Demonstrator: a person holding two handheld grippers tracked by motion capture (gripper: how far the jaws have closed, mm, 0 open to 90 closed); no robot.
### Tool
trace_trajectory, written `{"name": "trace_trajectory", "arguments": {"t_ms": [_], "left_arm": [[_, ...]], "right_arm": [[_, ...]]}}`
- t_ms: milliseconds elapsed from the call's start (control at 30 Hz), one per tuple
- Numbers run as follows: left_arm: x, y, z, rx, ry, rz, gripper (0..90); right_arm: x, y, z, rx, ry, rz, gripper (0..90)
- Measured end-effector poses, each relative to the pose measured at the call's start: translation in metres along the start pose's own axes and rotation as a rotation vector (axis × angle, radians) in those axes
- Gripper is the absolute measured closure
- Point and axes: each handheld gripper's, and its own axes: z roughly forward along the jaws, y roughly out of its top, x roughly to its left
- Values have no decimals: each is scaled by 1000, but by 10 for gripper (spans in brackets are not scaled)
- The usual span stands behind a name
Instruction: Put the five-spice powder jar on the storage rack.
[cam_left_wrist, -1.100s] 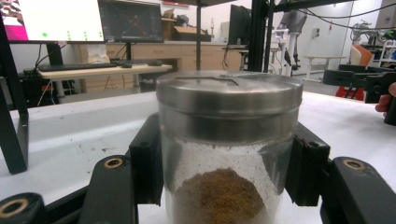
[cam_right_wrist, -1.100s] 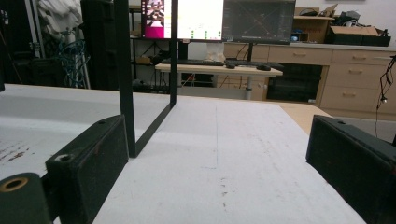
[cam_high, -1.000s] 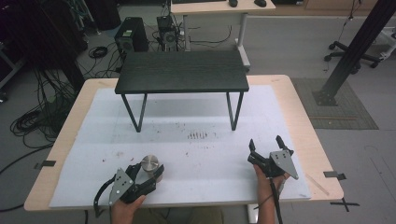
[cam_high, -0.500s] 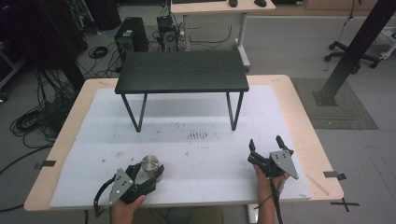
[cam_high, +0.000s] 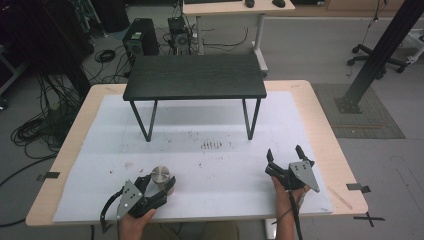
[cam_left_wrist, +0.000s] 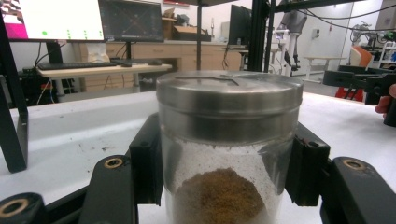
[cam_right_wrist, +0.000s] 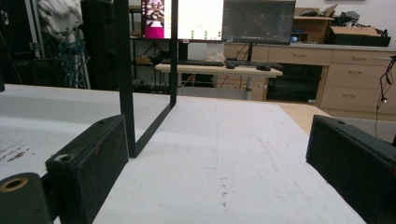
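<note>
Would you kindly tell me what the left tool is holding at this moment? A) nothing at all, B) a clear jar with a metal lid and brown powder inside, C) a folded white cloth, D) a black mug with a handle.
B: the left gripper view shows the left tool with its pads pressed on both sides of a clear jar that has a metal lid and brown powder at the bottom.

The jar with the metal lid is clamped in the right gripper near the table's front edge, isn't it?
Not quite: the left gripper clamps the jar, as the left gripper view shows. The right gripper stands open. The jar is indeed near the table's front edge.
</note>
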Motion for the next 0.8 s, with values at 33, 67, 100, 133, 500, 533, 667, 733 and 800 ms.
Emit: {"name": "trace_trajectory", "arguments": {"t_ms": [33,67,100,133,500,533,667,733,800], "left_arm": [[0,0,0,0,-1,-2,425],[0,0,0,0,-1,-4,425],[0,0,0,-1,0,-4,425],[0,0,0,-1,0,-4,425],[4,1,0,2,-4,-43,426],[4,1,0,3,-4,-44,426],[4,3,1,13,-6,-47,427],[4,4,2,14,-9,-53,427],[3,5,2,13,-12,-51,427]], "right_arm": [[0,0,0,0,0,0,60],[0,0,0,0,0,0,60],[0,0,0,0,0,0,60],[0,0,0,0,0,0,60],[0,0,0,1,1,2,60],[0,0,0,0,1,2,60],[0,0,0,1,1,3,60],[0,0,0,1,1,1,60],[0,0,0,2,1,0,60]]}}
